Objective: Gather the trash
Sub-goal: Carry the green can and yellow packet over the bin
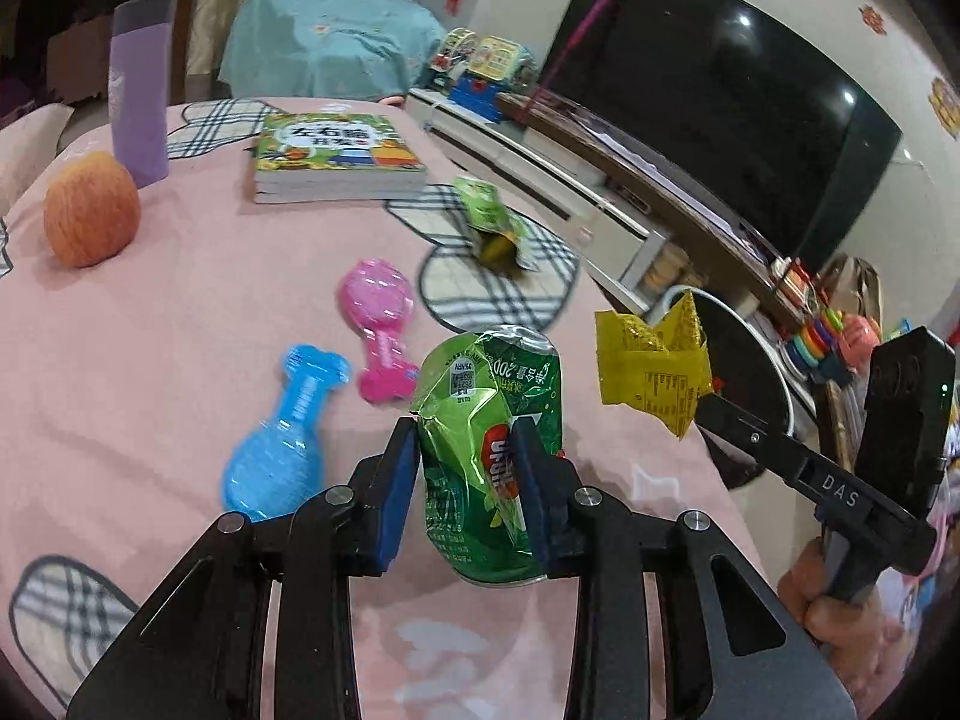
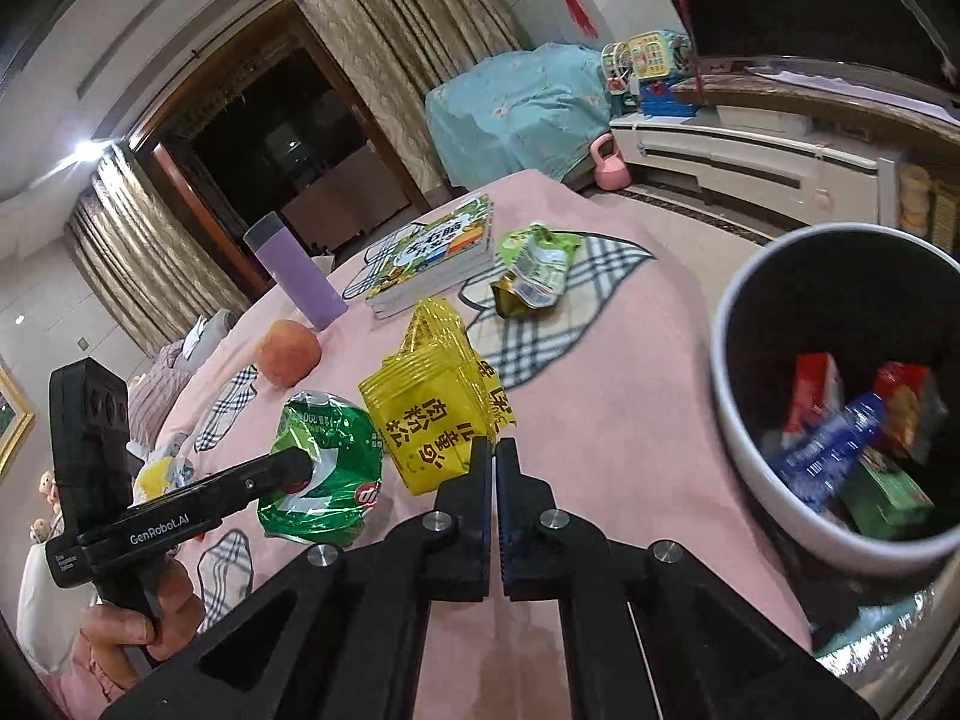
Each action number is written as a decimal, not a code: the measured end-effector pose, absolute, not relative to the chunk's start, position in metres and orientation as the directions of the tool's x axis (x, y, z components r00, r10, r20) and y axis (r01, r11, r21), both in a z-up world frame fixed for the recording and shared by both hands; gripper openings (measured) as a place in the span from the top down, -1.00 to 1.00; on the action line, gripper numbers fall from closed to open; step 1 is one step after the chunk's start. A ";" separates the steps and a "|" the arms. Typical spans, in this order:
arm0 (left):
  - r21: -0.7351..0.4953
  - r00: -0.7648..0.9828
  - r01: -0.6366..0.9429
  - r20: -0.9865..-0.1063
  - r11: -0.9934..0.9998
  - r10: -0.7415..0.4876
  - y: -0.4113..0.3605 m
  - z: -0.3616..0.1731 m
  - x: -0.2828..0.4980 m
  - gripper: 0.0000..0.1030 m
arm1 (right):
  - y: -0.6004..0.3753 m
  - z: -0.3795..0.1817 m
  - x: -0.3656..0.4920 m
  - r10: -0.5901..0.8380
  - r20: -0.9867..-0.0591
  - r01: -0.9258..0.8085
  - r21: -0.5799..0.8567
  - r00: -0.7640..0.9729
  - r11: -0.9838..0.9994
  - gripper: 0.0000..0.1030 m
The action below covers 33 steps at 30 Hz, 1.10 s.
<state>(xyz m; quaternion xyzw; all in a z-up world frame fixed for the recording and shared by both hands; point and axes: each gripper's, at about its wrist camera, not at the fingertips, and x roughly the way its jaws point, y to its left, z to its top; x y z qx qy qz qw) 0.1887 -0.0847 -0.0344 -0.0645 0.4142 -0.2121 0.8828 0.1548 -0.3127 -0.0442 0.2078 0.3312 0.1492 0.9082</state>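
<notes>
your right gripper (image 2: pixel 495 450) pinches the yellow wrapper (image 2: pixel 435 414), and the bin (image 2: pixel 738 420) lies just to its right. your left gripper (image 1: pixel 465 450) clamps the crushed green can (image 1: pixel 489 450), upright, farther from the bin.

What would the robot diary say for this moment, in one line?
left gripper: shut on crushed green can | right gripper: shut on yellow wrapper | bin: holds wrappers | green packet: on table

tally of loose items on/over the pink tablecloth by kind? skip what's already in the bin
Trash: 3 – crushed green soda can, yellow snack wrapper, green snack pouch
Plastic toys: 2 – blue, pink
Fruit: 1 – orange-red apple
Book stack: 1
Purple tumbler: 1
Total: 8
</notes>
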 end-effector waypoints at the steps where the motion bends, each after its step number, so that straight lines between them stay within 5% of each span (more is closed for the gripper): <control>1: -0.281 0.567 0.328 -0.705 0.902 -0.426 -0.089 -0.034 0.184 0.41 | -0.315 -0.045 0.149 0.402 -0.541 -0.129 0.472 0.739 0.872 0.98; 33: -0.179 0.526 0.491 -0.719 0.852 -0.454 -0.194 -0.027 0.140 0.41 | -0.402 -0.049 0.069 0.270 -0.512 0.011 0.481 0.815 0.877 0.98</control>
